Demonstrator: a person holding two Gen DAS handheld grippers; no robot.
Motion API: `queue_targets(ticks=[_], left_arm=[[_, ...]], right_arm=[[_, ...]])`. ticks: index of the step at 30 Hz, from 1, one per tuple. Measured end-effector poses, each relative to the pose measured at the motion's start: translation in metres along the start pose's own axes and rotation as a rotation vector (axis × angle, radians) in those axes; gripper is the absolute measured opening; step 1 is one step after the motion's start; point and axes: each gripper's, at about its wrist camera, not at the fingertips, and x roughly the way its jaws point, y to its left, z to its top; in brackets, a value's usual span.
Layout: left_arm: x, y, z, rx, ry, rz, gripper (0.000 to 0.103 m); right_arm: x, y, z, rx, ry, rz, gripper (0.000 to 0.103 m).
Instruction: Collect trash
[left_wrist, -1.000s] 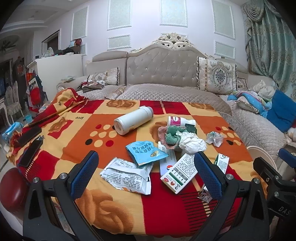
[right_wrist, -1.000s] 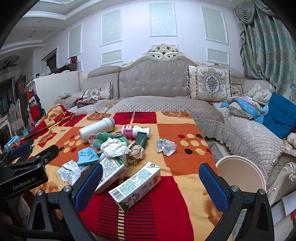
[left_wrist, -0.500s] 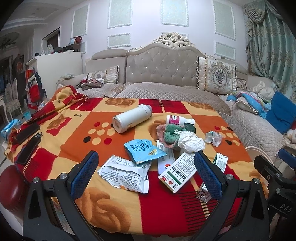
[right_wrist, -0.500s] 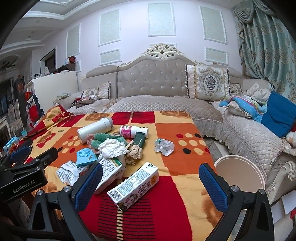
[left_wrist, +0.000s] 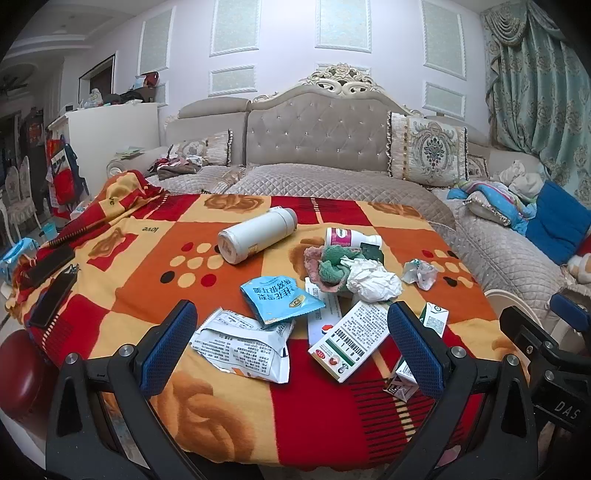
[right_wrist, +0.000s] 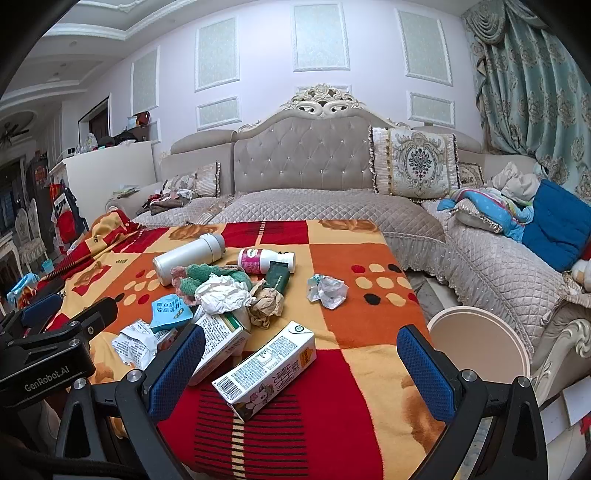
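Observation:
Trash lies on a red, orange and yellow blanket (left_wrist: 122, 280). A torn white wrapper (left_wrist: 243, 343), a blue packet (left_wrist: 280, 299), a white medicine box (left_wrist: 351, 338) and crumpled white paper (left_wrist: 373, 280) are in front of my left gripper (left_wrist: 291, 343), which is open and empty above the near edge. My right gripper (right_wrist: 301, 363) is open and empty over a milk carton (right_wrist: 266, 373). A foil wad (right_wrist: 328, 290) lies apart to the right. A round beige bin (right_wrist: 480, 347) stands off the right edge.
A white thermos (left_wrist: 256, 234) and a pink-labelled bottle (left_wrist: 349, 236) lie on their sides further back, beside green and pink cloths (left_wrist: 328, 264). Two phones (left_wrist: 51, 291) lie at the left edge. A grey sofa (left_wrist: 325, 177) is behind.
Both grippers have drifted slightly, so the items sit a little lower left in view. Both stay open and empty; nothing on the blanket moved.

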Motion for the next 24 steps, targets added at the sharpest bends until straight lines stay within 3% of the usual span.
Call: queue_targets(ticks=[24], left_arm=[[0.0046, -0.0079, -0.0013, 0.014, 0.016, -0.021, 0.102]], right_arm=[[0.0026, -0.0006, 0.0001, -0.003, 0.012, 0.007, 0.103]])
